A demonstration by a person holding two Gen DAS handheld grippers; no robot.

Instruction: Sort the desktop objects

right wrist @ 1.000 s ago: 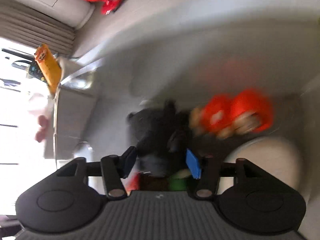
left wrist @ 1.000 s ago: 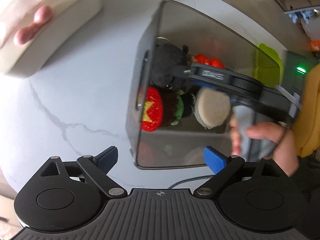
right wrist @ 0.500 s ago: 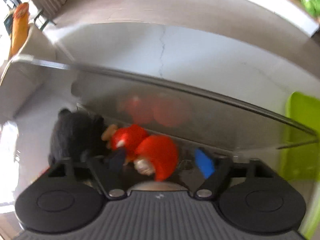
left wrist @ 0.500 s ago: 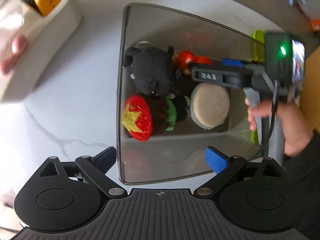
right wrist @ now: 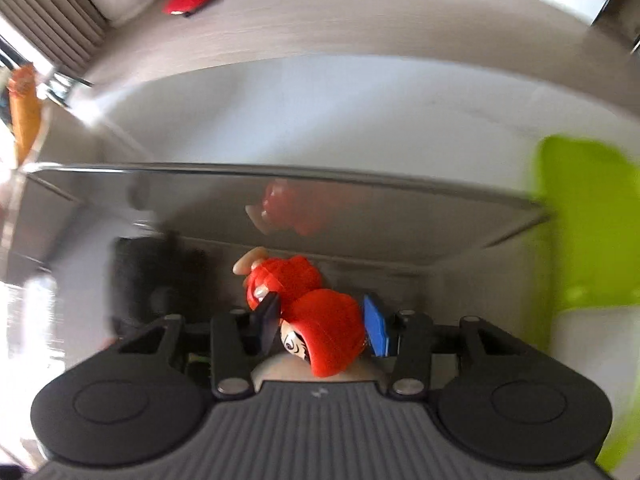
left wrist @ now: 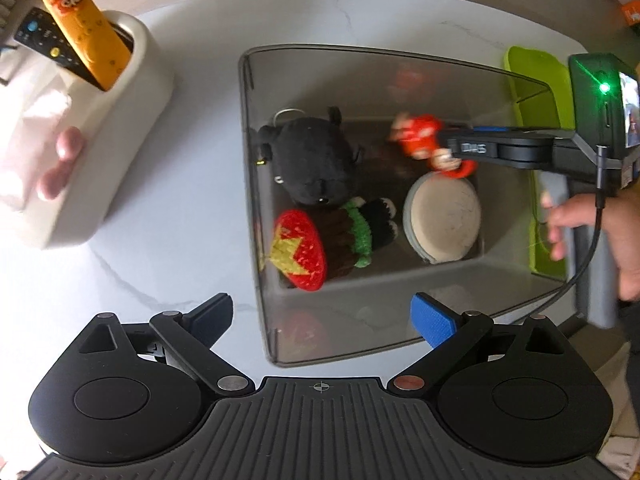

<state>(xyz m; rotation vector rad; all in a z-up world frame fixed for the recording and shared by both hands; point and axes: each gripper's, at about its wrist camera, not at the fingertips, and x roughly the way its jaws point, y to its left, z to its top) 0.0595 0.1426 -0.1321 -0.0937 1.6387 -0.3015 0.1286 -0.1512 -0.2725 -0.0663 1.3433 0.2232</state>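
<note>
Red plastic figurine (right wrist: 316,320) pinched in my right gripper (right wrist: 320,322) inside smoky transparent bin (left wrist: 256,208); three toys binned, left gripper (left wrist: 320,316) wide, idle.

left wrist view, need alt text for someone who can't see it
The right gripper reaches into a smoky clear bin and holds a small red toy figure above a black plush, a red-capped knitted doll and a round beige pouch. The open left gripper hovers over the white marble table.
</note>
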